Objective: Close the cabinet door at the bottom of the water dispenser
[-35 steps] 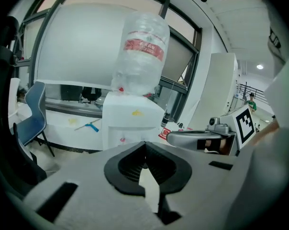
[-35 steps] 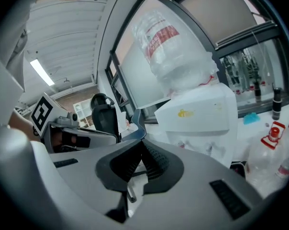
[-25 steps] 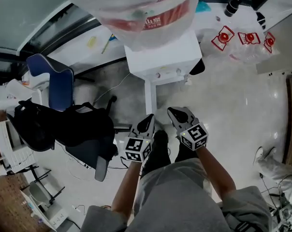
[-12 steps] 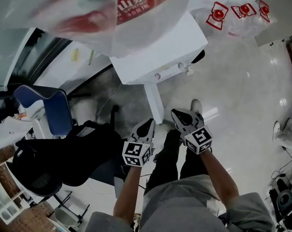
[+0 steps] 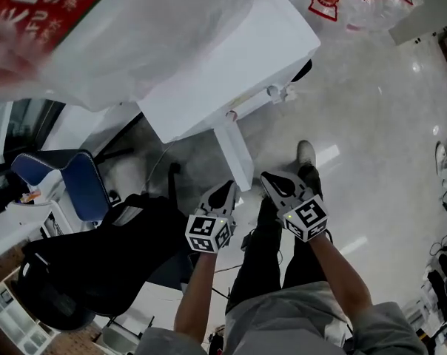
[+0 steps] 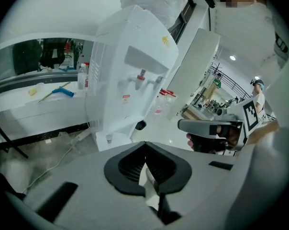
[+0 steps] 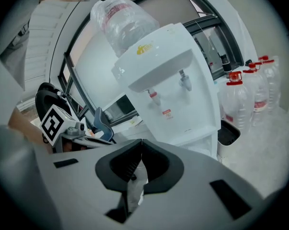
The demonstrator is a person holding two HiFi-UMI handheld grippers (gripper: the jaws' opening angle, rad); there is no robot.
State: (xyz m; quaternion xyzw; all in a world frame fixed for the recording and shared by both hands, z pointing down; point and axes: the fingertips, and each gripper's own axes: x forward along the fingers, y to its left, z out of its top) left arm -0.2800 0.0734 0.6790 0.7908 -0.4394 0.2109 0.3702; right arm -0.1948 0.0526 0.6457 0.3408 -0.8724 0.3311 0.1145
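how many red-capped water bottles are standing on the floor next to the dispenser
3, in a row beside the water dispenser: nearest bottle, middle bottle, farthest bottle. More may be hidden behind them or out of view.

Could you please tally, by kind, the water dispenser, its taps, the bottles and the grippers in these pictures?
water dispenser: 1
taps: 2
large bottle on top of it: 1
red-capped bottles beside it: 3
grippers, the left gripper and the right gripper: 2
Total: 9
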